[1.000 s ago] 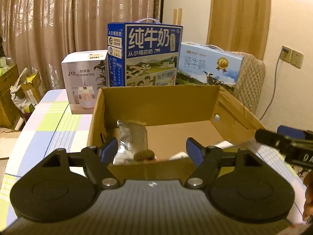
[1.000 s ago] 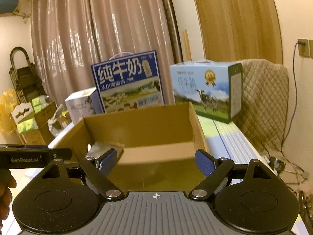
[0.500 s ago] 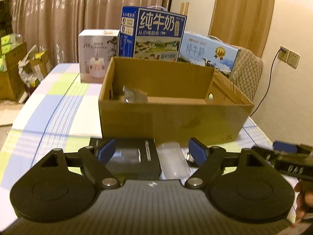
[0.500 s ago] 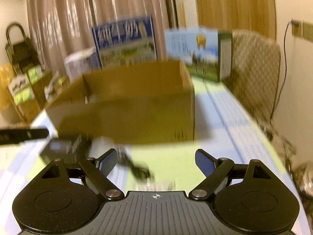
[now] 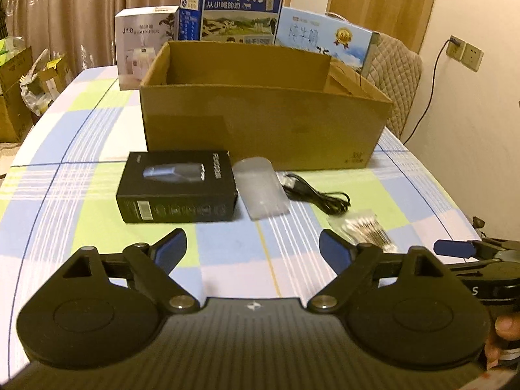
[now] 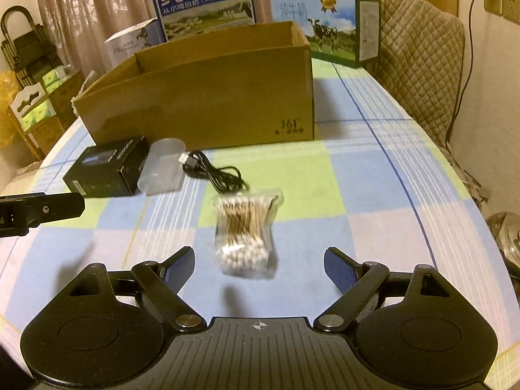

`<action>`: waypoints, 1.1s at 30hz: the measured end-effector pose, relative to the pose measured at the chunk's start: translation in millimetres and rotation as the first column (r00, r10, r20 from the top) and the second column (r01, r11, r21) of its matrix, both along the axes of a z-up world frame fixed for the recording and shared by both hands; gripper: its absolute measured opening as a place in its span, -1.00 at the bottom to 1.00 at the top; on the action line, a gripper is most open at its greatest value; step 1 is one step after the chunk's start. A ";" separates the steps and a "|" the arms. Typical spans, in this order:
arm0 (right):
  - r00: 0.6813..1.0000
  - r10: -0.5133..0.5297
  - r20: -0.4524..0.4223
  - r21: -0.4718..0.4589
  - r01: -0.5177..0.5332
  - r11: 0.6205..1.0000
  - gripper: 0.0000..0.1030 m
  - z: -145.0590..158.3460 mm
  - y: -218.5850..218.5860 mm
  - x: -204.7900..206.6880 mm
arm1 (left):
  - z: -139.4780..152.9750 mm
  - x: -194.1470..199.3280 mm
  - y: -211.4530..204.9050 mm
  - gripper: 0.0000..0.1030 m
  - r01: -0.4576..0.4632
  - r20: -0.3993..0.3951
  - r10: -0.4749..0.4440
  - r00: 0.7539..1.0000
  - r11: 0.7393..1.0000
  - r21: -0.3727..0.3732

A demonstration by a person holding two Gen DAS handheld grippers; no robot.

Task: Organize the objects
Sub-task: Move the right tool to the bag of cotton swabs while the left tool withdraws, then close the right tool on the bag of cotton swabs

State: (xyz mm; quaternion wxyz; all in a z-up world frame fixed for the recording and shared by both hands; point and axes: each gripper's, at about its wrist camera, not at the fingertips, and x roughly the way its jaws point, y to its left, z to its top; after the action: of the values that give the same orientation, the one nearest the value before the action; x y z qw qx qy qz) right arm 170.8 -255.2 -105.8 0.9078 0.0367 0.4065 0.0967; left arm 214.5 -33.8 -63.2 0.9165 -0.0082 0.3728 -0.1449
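An open cardboard box [image 5: 260, 123] [image 6: 208, 97] stands mid-table. In front of it lie a black product box [image 5: 177, 190] [image 6: 109, 167], a frosted plastic cup on its side [image 5: 261, 188] [image 6: 162, 170], a black USB cable [image 5: 317, 193] [image 6: 216, 172] and a bag of cotton swabs [image 5: 365, 229] [image 6: 247, 230]. My left gripper [image 5: 252, 250] is open and empty, just short of the black box. My right gripper [image 6: 258, 266] is open and empty, with the swab bag right ahead between its fingers.
Behind the cardboard box stand a white humidifier box [image 5: 146, 45], a tall blue milk carton box [image 5: 234, 6] and a lower blue milk box [image 5: 321, 37]. A quilted chair [image 6: 419, 52] is at the table's right. Clutter stands on the floor at the left.
Both grippers have pulled back from above the cardboard box and dropped low over the table. The items in front of the box have come into view.
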 end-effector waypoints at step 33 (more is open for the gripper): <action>0.995 0.090 0.034 -0.015 -0.090 0.996 0.29 -17.7 16.9 29.6 | -24.5 30.7 2.0 0.80 -0.059 -0.057 0.059 0.997 0.998 -0.004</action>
State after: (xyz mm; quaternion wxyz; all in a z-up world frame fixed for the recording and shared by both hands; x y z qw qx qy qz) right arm 200.5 -238.2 -123.5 0.9097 0.0104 0.3925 0.1353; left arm 245.2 -31.8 -87.7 0.9093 -0.0260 0.3980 -0.1187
